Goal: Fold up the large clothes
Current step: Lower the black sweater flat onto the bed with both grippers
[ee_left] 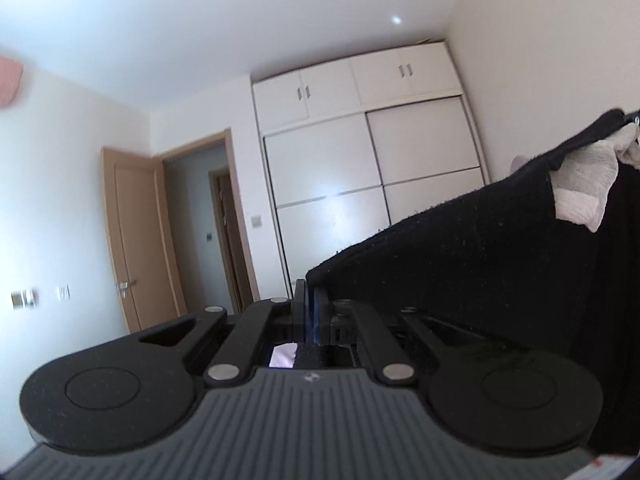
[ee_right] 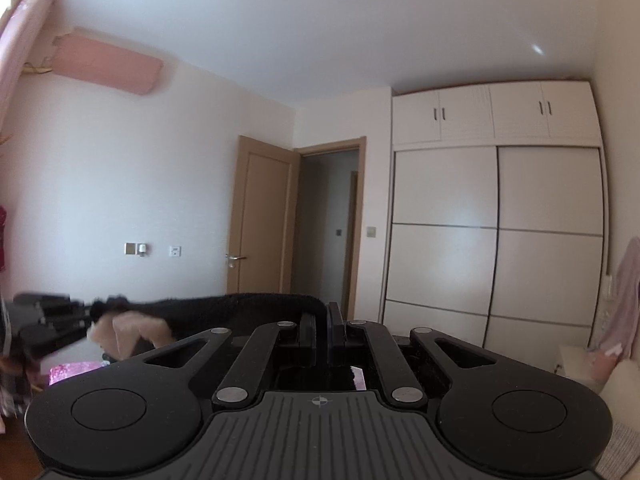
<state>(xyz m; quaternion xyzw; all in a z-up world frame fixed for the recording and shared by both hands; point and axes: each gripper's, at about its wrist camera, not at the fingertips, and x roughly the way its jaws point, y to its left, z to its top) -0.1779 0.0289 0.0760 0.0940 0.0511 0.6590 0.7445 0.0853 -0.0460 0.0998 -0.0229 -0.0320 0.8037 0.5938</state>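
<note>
A large black fuzzy garment with a pale lining hangs stretched in the air between both grippers. My left gripper is shut on one edge of it, and the cloth rises to the upper right toward a sliver of the right gripper. In the right wrist view the right gripper is shut on the other edge of the black garment. From there the cloth runs left to the blurred left gripper, with the beige lining drooping below.
A white wardrobe with sliding doors fills the far wall beside an open wooden door. A pink-covered air conditioner sits high on the left wall. A pink garment hangs at the right. A pink patterned surface lies below.
</note>
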